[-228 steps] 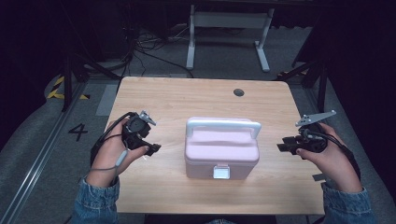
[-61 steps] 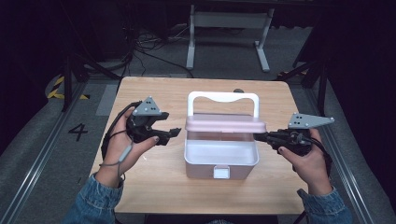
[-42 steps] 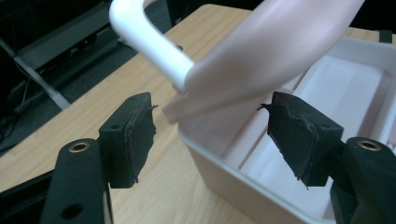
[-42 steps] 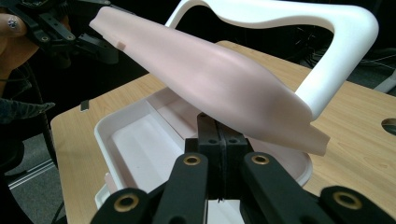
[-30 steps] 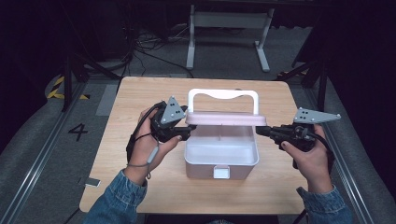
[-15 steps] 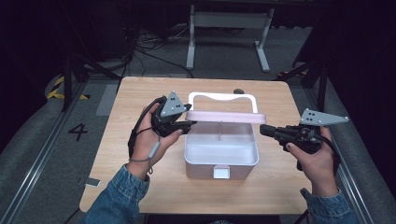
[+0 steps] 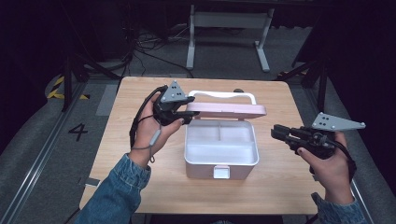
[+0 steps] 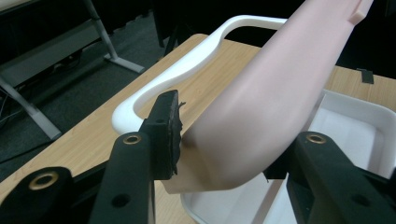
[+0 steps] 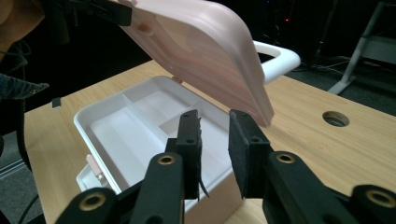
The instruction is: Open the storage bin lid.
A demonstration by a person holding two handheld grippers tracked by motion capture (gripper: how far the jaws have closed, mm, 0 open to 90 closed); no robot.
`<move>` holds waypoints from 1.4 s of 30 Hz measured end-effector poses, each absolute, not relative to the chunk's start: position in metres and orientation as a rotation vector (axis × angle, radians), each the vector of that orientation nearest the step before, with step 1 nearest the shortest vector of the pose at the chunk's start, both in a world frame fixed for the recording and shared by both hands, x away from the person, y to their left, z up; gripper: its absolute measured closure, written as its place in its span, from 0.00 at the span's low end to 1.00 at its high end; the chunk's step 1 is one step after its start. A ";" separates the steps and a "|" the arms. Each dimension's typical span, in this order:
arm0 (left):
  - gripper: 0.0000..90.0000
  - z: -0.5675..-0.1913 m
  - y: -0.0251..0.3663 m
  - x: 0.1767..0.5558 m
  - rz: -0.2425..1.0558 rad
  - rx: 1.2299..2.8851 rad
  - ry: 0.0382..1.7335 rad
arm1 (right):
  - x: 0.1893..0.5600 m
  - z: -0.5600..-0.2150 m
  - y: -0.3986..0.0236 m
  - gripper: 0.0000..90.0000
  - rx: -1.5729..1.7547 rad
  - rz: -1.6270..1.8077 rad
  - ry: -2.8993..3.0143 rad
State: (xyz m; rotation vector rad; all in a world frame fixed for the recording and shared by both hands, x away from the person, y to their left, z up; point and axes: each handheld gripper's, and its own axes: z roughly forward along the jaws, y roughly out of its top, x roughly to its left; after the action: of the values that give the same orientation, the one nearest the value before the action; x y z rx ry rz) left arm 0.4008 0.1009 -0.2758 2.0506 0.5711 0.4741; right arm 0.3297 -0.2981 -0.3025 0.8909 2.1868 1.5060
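Two grippers here: left gripper (image 7: 187, 113) pinches the pink lid (image 7: 229, 110) of the white box (image 7: 221, 154) mid-worktop (image 7: 280, 186), raised. Right gripper (image 7: 279, 133) sits beside it, jaws just opening, nothing between.

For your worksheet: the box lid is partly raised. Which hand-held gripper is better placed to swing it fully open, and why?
Left. The left hand-held gripper already grips the pink lid at its corner, while the right hand-held gripper has just been opening and sits beside the white box with nothing between its jaws.

The pink lid (image 7: 227, 110) has swung up; the right gripper (image 7: 276, 132) let go.
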 end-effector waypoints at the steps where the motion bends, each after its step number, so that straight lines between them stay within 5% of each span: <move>1: 0.61 -0.275 0.100 0.402 0.473 2.053 0.573 | 0.329 -0.303 -0.301 0.82 0.897 1.499 2.180; 22: 0.68 -0.267 0.091 0.455 0.458 2.045 0.623 | 0.346 -0.355 -0.344 0.58 1.131 1.065 2.246; 42: 0.63 -0.274 0.086 0.496 0.398 2.033 0.738 | 0.363 -0.387 -0.357 0.54 1.263 0.875 2.368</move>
State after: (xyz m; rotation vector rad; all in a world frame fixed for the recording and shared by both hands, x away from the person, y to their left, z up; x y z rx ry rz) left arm 0.4960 0.0861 -0.2744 2.0325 0.7380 0.3981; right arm 0.3634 -0.3570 -0.3874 1.2631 2.3681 0.8751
